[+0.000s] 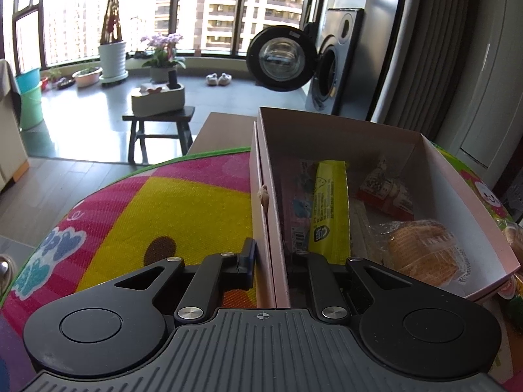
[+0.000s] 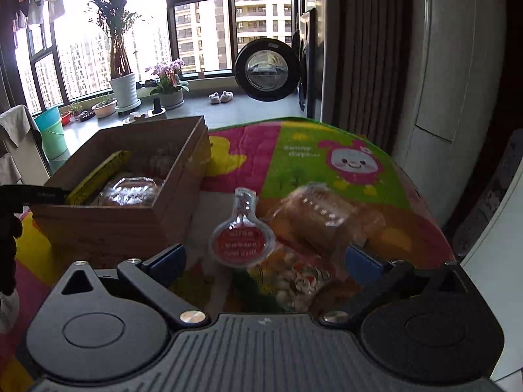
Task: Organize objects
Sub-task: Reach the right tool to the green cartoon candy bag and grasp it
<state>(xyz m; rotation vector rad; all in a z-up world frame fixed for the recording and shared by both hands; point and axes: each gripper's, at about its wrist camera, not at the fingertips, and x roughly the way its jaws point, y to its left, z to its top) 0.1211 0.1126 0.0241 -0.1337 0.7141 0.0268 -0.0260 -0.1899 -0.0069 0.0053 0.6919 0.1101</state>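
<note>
**Left tongs clamp the box wall; right tongs gape over loose snacks**

The left tongs (image 1: 269, 261) straddle the near side wall of the open cardboard box (image 1: 457, 189), one finger outside and one inside, closed on that wall. The box sits on a bright cartoon-printed mat (image 1: 183, 202) covering the tabletop. Inside it lie a long yellow packet (image 1: 330, 202), a red-and-white wrapped snack (image 1: 389, 192) toward the far corner, and a clear-wrapped round cake (image 1: 421, 251) at the near end.

The right tongs (image 2: 264, 258) stand wide apart, holding nothing. Between and just beyond their fingers lies a cluster on the mat: a clear pouch with a red round label (image 2: 240, 241), a wrapped bread roll (image 2: 323, 219) to its right, and an orange patterned snack bag (image 2: 294, 284) closest to the camera. The box stands to the left of this cluster, close by.
</note>
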